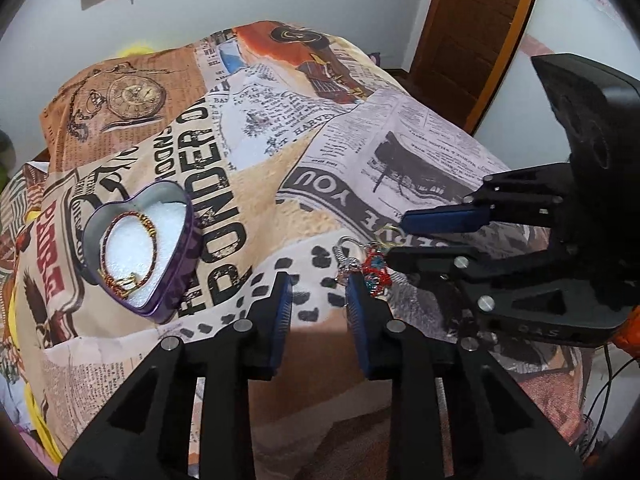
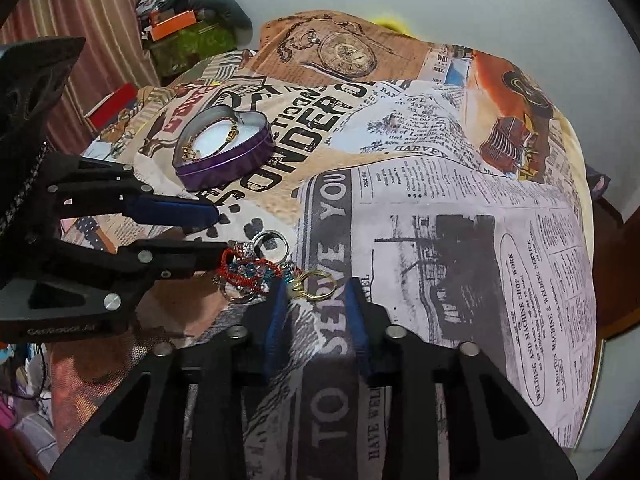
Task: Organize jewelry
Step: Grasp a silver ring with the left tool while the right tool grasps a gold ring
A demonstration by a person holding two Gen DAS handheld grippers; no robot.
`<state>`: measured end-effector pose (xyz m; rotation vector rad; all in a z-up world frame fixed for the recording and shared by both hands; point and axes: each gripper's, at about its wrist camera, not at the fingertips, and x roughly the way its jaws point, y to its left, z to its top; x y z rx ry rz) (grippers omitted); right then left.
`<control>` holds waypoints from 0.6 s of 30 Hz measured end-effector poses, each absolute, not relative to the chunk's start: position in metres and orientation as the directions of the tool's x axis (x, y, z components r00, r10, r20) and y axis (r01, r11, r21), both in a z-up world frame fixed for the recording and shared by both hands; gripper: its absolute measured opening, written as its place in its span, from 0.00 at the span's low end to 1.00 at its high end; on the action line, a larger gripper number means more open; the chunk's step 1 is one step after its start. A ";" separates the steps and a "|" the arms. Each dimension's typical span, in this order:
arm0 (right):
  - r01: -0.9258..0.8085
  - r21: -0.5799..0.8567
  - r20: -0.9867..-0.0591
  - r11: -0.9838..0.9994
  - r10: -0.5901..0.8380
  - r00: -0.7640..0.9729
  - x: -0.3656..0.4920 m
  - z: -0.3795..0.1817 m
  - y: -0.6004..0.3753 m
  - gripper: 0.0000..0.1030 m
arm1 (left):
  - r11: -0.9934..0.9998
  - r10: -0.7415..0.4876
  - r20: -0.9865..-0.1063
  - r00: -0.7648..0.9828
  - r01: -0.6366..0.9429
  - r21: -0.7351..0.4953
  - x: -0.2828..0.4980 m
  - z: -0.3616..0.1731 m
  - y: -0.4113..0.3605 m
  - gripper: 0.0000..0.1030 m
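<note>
A purple heart-shaped tin [image 1: 176, 280] [image 2: 240, 162] with white foam sits open on the newspaper-print cloth, a red and gold bracelet [image 1: 120, 248] [image 2: 232, 130] lying inside. A heap of jewelry lies on the cloth: a red beaded piece [image 1: 374, 266] [image 2: 248, 270], silver rings [image 2: 272, 242] and gold rings [image 2: 312, 286]. My left gripper [image 1: 318, 296] [image 2: 218, 232] is open just left of the heap, one finger touching it. My right gripper [image 2: 318, 300] [image 1: 394, 238] is open at the gold rings, jaws either side of them.
The cloth [image 1: 400, 140] covers a rounded table that falls away on all sides. A wooden door [image 1: 472, 28] stands behind right. Boxes and clutter [image 2: 180, 28] sit by a curtain at the far left.
</note>
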<state>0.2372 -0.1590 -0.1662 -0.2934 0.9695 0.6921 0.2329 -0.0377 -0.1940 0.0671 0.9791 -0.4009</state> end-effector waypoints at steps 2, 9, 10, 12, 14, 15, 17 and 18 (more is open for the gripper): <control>-0.655 0.075 -0.831 0.752 0.410 0.376 0.238 -0.167 -0.159 0.12 | 0.923 -0.303 -0.817 0.490 0.366 -0.123 0.233 -0.194 -0.040 0.27; -0.650 0.083 -0.823 0.755 0.420 0.383 0.237 -0.166 -0.163 0.07 | 0.916 -0.315 -0.817 0.483 0.380 -0.128 0.238 -0.194 -0.050 0.27; -0.648 0.084 -0.822 0.757 0.420 0.385 0.236 -0.166 -0.164 0.07 | 0.915 -0.315 -0.817 0.483 0.383 -0.127 0.238 -0.194 -0.051 0.27; -0.644 0.085 -0.821 0.760 0.420 0.387 0.236 -0.165 -0.168 0.07 | 0.915 -0.311 -0.818 0.484 0.384 -0.121 0.239 -0.195 -0.054 0.27; -0.641 0.081 -0.821 0.763 0.416 0.392 0.236 -0.164 -0.171 0.07 | 0.916 -0.308 -0.819 0.485 0.384 -0.117 0.242 -0.196 -0.057 0.24; -0.645 0.079 -0.821 0.760 0.416 0.391 0.236 -0.163 -0.172 0.07 | 0.916 -0.309 -0.819 0.484 0.384 -0.119 0.243 -0.196 -0.058 0.23; -0.641 0.076 -0.818 0.764 0.416 0.398 0.235 -0.162 -0.175 0.07 | 0.916 -0.309 -0.819 0.484 0.382 -0.120 0.245 -0.197 -0.059 0.22; -0.637 0.079 -0.819 0.767 0.414 0.397 0.236 -0.161 -0.178 0.07 | 0.916 -0.310 -0.819 0.483 0.382 -0.122 0.247 -0.197 -0.060 0.22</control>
